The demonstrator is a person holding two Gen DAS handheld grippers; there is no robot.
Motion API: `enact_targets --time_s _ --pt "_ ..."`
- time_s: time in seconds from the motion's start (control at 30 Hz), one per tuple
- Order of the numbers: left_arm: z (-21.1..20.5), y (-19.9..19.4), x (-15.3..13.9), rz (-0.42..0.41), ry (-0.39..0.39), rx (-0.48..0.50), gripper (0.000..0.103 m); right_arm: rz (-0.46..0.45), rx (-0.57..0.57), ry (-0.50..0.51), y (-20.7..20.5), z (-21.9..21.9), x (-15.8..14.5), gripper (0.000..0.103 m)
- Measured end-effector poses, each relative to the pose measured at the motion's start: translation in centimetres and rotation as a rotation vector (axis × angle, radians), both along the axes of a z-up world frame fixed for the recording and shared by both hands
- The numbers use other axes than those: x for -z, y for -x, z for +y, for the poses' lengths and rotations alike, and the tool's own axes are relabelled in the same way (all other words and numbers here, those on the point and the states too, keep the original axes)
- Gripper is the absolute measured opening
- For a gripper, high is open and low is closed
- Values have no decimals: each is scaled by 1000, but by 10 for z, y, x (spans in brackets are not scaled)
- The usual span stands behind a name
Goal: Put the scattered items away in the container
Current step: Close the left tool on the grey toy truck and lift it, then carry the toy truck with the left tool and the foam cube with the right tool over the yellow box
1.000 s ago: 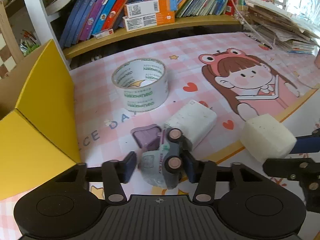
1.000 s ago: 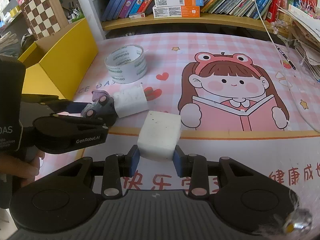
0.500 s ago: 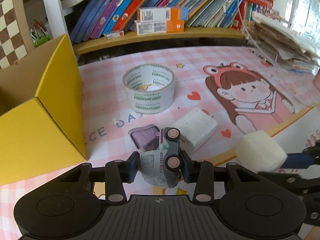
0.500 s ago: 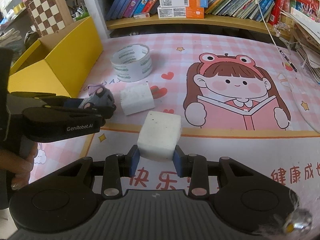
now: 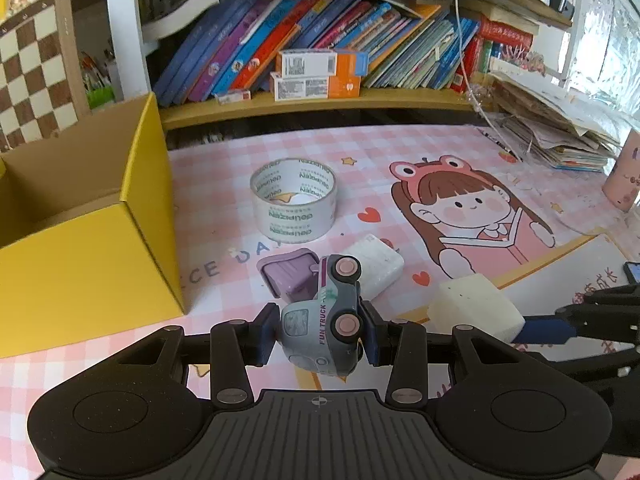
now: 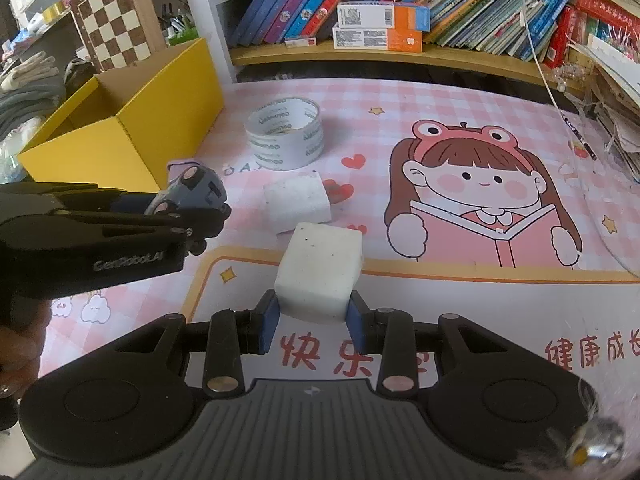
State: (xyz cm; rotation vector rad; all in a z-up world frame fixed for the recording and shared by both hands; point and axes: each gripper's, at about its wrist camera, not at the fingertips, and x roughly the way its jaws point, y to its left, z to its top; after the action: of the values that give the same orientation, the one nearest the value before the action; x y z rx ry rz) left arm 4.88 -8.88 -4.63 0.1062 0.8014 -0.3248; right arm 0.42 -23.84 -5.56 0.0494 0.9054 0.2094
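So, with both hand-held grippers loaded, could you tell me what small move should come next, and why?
Probably swing the left hand-held gripper, shut on the grey toy truck, leftward over the open yellow cardboard box; it is the nearer one, and the box interior looks free.

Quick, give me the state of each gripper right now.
Left gripper: closed on the toy truck.
Right gripper: closed on the white foam block.

Tape roll (image 5: 294, 199) right of open box (image 5: 149, 184), sponge block (image 5: 376, 266) before it, bookshelf (image 5: 320, 104) behind.
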Motion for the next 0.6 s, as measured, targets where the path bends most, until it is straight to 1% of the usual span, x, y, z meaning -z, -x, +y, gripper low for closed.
enact_targets --time_s 0.2,0.6 --pt "10 18 -13 -34 14 -2 41 -20 -10 3 4 7 -6 33" --pt "42 35 -25 -51 55 -47 41 -69 -59 30 12 34 -18 31"
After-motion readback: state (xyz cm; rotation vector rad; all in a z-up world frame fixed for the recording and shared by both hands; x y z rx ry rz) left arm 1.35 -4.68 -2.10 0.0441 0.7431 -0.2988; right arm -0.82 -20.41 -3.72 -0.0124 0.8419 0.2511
